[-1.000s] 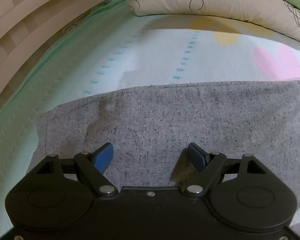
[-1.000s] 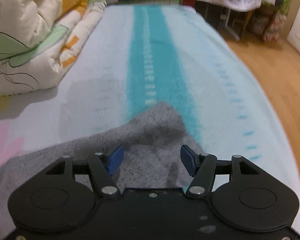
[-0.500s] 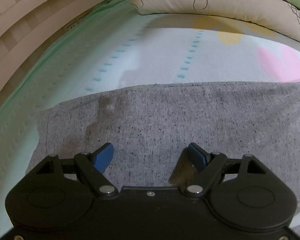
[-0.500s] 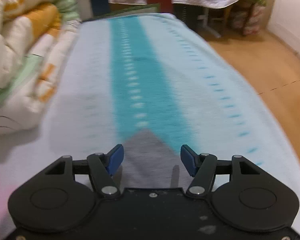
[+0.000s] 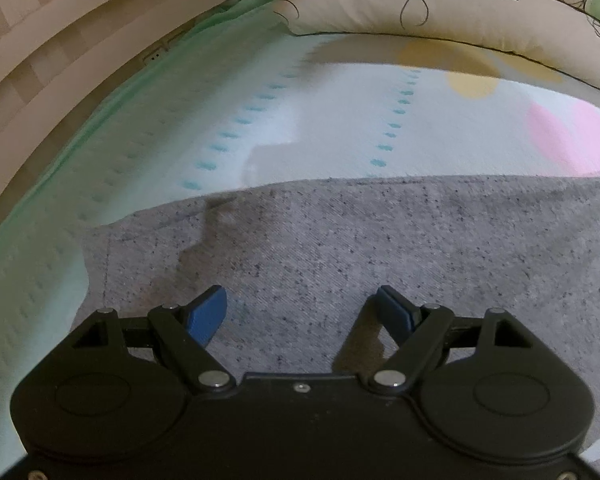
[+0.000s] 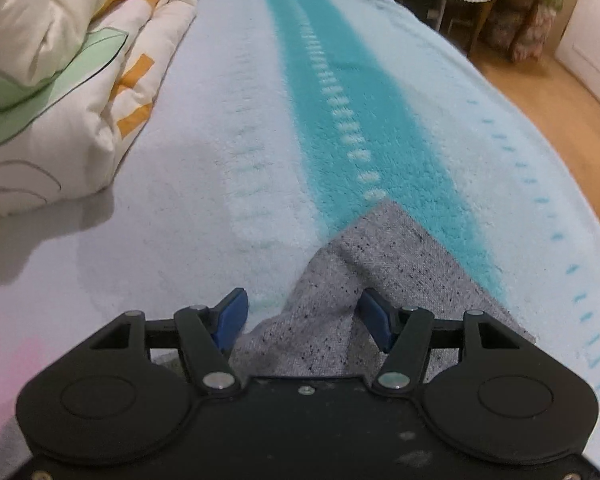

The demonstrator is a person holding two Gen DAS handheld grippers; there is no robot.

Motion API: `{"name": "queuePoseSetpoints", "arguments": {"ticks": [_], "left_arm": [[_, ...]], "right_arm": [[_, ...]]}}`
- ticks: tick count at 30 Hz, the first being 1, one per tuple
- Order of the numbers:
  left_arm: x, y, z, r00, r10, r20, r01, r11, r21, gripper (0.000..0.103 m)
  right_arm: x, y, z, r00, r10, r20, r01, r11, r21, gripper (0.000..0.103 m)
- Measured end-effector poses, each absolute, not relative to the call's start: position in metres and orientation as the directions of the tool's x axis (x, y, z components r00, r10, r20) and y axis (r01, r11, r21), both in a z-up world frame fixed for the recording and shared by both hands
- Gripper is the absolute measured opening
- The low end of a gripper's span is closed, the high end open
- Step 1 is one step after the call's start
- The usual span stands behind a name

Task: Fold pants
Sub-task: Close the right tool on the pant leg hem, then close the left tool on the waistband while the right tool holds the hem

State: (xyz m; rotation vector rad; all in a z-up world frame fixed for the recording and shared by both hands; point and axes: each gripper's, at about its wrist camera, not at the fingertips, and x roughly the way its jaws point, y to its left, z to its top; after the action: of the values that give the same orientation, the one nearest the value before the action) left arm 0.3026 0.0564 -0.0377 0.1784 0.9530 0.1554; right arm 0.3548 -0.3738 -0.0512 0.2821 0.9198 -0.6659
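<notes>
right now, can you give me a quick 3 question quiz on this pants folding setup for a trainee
1. True or false: the left gripper has its pads clamped on the grey pants.
2. What lies between the blue pads of the right gripper? A) the floral quilt B) a corner of the grey pants C) nothing but blanket
3. Fill in: the pants corner in the right wrist view rests on the ____ coloured stripe of the blanket.

Key:
1. False: its jaws stand wide open over flat fabric.
2. B: the jaws are closing, and the pads are not yet pressing on it.
3. Teal.
</notes>
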Motion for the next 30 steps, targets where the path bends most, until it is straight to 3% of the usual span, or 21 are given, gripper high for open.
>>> {"name": "queuePoseSetpoints", "arguments": {"ticks": [1,2,3,4,5,18,30], "left_arm": [[0.303,0.058,-0.037,0.572,0.212,-0.792,-0.055,0.974,0.221,0.082],[0.305,0.060,-0.035,0.573,0.215,-0.791,-0.059,0.973,0.222,0.082],[0.306,0.062,-0.033,0.575,0.216,-0.789,-0.063,0.973,0.220,0.082],[0.307,0.067,-0.029,0.578,0.218,-0.787,-0.074,0.974,0.216,0.082],[0.308,0.071,-0.026,0.578,0.220,-0.786,-0.086,0.974,0.210,0.082],[0.360,0.148,0.006,0.526,0.235,-0.817,-0.245,0.962,0.120,0.081],[0.387,0.144,-0.030,0.431,0.227,-0.873,-0.174,0.971,0.166,0.084]], "right_arm": [[0.350,-0.373,-0.049,0.427,-0.407,-0.807,0.641,0.766,-0.048,0.058],[0.348,-0.373,-0.048,0.426,-0.406,-0.809,0.645,0.763,-0.043,0.047],[0.347,-0.373,-0.047,0.429,-0.406,-0.807,0.643,0.764,-0.043,0.022],[0.346,-0.372,-0.045,0.424,-0.409,-0.808,0.638,0.768,-0.054,0.010],[0.346,-0.373,-0.044,0.414,-0.411,-0.812,0.632,0.772,-0.069,0.008],[0.335,-0.366,-0.042,0.436,-0.422,-0.795,0.579,0.808,-0.111,0.005],[0.335,-0.364,-0.045,0.441,-0.424,-0.791,0.565,0.816,-0.122,0.006]]}}
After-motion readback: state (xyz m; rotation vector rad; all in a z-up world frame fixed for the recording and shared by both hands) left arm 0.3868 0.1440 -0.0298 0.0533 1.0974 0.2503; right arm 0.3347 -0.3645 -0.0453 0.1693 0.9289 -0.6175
